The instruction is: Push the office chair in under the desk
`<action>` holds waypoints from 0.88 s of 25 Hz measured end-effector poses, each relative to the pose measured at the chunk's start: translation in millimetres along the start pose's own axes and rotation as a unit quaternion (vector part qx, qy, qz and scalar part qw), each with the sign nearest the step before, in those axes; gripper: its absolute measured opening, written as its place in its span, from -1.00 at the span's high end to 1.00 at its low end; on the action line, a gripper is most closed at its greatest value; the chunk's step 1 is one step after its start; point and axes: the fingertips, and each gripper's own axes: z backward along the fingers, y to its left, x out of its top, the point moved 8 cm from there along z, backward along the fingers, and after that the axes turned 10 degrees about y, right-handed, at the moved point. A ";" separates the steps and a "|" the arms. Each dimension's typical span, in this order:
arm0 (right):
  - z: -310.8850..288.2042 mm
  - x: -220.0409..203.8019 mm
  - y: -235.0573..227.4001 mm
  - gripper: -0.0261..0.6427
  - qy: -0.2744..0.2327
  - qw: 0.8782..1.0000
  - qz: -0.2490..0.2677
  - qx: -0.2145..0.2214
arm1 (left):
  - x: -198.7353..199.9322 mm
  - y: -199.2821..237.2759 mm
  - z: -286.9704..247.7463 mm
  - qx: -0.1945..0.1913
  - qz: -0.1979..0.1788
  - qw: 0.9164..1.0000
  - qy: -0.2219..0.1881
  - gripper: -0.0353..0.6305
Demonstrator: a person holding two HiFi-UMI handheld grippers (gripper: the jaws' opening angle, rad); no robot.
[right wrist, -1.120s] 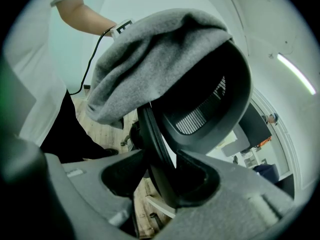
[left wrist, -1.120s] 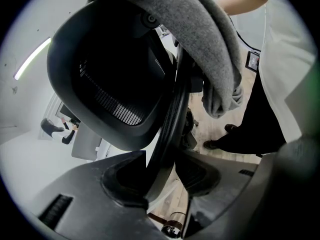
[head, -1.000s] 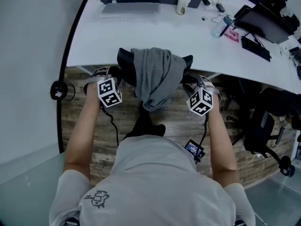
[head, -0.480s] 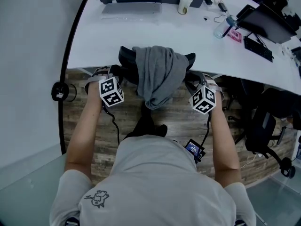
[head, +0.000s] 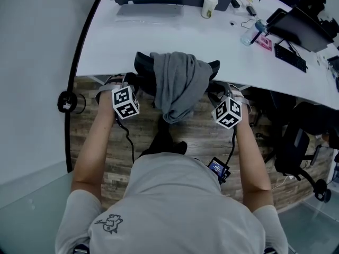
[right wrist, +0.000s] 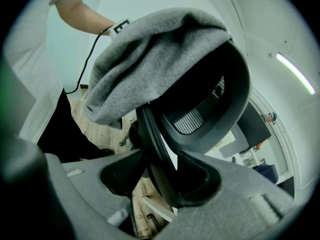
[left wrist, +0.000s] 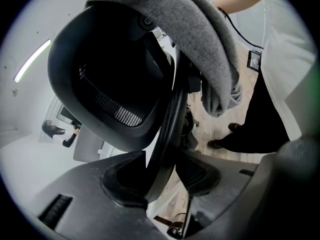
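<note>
Head view, one chair (head: 141,65), two claws (head: 128,81) (head: 217,90)

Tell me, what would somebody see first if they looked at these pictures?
A gray sweater draped over the black office chair at the white desk catches the eye first. The left tool and the right tool each straddle an edge of the chair's back; the right tool's jaws have just been opening, with the frame between them.

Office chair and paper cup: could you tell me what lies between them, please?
Only bare white desk top separates the office chair from the paper cup, as the head view shows.
</note>
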 end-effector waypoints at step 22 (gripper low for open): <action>116.2 19.1 -1.9 0.61 -0.201 0.963 -0.176 0.021 | 31.1 -4.3 153.8 -0.013 0.266 0.914 -0.306 0.46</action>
